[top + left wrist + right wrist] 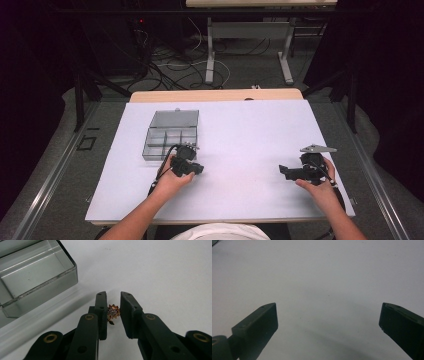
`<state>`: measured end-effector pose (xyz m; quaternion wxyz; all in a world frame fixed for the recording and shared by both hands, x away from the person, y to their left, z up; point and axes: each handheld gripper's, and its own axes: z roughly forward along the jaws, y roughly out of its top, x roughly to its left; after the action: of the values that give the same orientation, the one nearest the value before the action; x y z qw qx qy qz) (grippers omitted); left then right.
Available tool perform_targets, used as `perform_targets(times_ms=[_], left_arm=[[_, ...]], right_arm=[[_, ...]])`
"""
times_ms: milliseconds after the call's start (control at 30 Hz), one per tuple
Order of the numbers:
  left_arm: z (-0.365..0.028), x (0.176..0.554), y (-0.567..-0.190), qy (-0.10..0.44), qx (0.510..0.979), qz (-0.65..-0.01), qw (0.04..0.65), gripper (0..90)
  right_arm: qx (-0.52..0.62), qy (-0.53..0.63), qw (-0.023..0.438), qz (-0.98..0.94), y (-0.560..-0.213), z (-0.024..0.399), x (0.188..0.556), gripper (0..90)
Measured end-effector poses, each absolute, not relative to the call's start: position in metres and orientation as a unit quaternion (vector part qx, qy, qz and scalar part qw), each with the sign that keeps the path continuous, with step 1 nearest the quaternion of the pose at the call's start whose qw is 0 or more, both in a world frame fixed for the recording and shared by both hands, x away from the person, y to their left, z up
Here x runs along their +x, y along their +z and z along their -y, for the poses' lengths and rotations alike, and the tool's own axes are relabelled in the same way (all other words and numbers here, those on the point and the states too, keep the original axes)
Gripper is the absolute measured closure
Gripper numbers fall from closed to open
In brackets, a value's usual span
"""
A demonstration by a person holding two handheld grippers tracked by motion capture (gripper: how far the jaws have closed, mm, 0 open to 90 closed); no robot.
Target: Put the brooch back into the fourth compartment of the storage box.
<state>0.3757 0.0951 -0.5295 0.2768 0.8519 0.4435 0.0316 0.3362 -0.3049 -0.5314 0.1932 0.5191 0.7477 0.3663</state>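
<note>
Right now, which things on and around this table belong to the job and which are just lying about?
Part of the job:
- left gripper, shut on the brooch
- box, lid open, compartments look empty
- mat as work surface

Just there:
- right gripper, open, holding nothing
- cables on the floor
- far desk legs

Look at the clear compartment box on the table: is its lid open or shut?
Open. In the high view the clear box has its lid swung back behind the compartments; the left gripper view looks straight into an uncovered compartment.
</note>
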Motion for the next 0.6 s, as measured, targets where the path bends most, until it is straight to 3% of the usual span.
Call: perform_targets(times_ms=[600], left_arm=[[-0.101, 0.372, -0.517, 0.035, 0.848, -0.443, 0.289, 76.8]], right_arm=[[0.519, 0.367, 0.191, -0.748, -0.532, 0.305, 0.336, 2.0]])
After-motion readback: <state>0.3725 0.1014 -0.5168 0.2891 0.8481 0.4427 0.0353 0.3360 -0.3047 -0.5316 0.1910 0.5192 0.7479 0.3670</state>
